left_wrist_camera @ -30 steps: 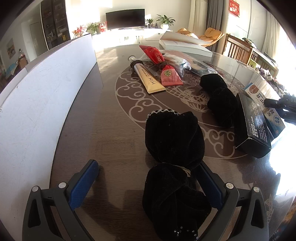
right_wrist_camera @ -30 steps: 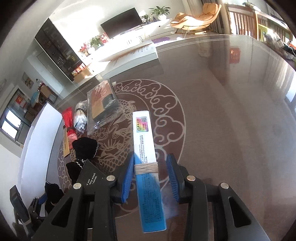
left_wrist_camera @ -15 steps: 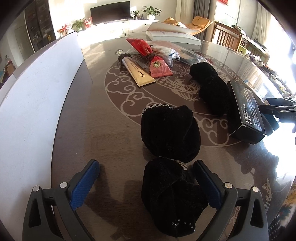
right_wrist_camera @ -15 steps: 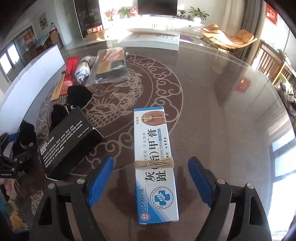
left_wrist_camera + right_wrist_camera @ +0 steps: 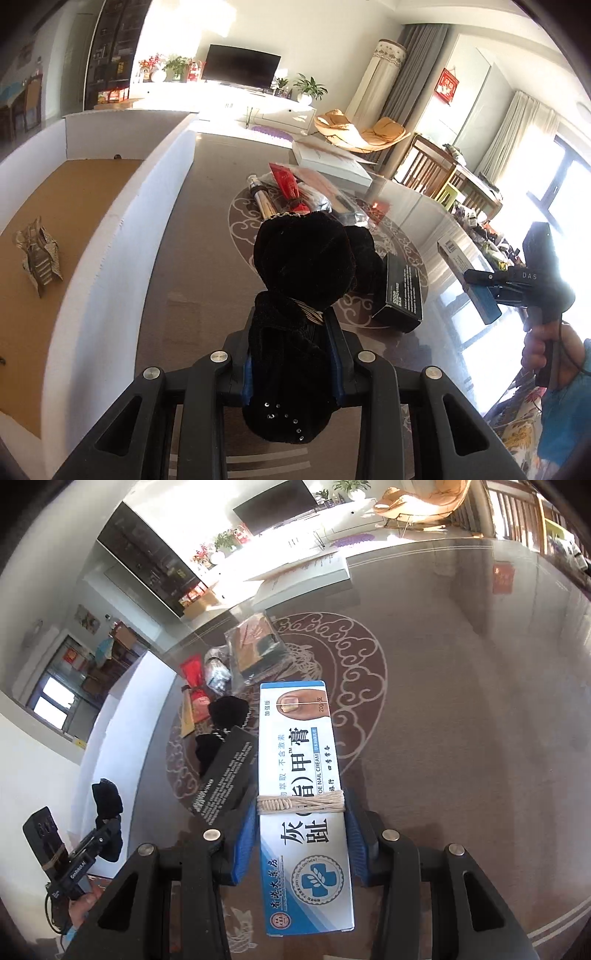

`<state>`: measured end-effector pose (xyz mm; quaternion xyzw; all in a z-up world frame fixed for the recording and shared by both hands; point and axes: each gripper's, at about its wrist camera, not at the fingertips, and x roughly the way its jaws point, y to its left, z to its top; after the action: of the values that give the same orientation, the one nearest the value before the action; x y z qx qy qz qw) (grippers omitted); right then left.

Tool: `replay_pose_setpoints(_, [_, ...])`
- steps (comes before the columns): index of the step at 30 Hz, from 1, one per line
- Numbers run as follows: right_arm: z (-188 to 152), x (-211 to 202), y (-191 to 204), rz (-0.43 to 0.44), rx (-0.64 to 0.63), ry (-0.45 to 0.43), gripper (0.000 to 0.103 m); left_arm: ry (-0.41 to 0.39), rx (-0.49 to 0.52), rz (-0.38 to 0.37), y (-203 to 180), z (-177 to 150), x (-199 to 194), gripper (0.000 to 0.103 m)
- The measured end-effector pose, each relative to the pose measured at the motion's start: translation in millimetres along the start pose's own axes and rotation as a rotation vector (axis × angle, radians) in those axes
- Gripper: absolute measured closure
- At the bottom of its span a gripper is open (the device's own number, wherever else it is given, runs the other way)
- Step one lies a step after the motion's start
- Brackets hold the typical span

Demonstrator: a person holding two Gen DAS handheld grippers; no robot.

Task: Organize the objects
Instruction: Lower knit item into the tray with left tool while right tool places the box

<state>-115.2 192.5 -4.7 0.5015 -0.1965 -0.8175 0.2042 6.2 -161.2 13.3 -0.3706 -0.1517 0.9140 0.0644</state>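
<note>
Both grabs just closed: left gripper point(image 5: 291, 354) fingers clamp the black velvet pouch point(image 5: 295, 295) below its tied neck, lifted clear of the tabletop point(image 5: 199, 258) for the near-left cardboard box point(image 5: 110, 229); right gripper point(image 5: 301, 845) squeezes the cream carton point(image 5: 303, 812) across its width, also raised

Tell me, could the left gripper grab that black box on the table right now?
Probably not: the left gripper is already clamped on a black velvet pouch, so its jaws are full. The black box lies uncovered, but the pouch must go first.
</note>
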Motion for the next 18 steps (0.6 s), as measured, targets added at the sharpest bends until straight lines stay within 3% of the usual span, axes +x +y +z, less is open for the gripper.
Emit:
replay_pose_setpoints(4, [8,21,77,0.195,-0.03,0.027,0.059,-0.071,-0.055,0.062,37,23,-48,0.072])
replay_pose_setpoints(7, [9,46,159,0.316,-0.109,0.051,0.059,-0.112,-0.106,0.164,80,36,-78,0.072])
replay_pose_setpoints(11, [-9,88,277,0.425,-0.265,0.112,0.059,-0.101,-0.187,0.32,143,42,-98,0.072])
replay_pose_setpoints(13, [-26,110,326,0.446,-0.335,0.134,0.059,-0.055,-0.219,0.389,171,40,-97,0.071])
replay_pose_setpoints(15, [-40,137,366,0.465,-0.375,0.159,0.057,-0.005,-0.258,0.461,193,35,-92,0.063])
replay_pose_setpoints(17, [-53,165,393,0.445,-0.408,0.203,0.051,0.025,-0.296,0.534,210,28,-88,0.032])
replay_pose_setpoints(18, [-58,173,398,0.421,-0.417,0.21,0.045,0.02,-0.306,0.559,213,23,-90,0.03])
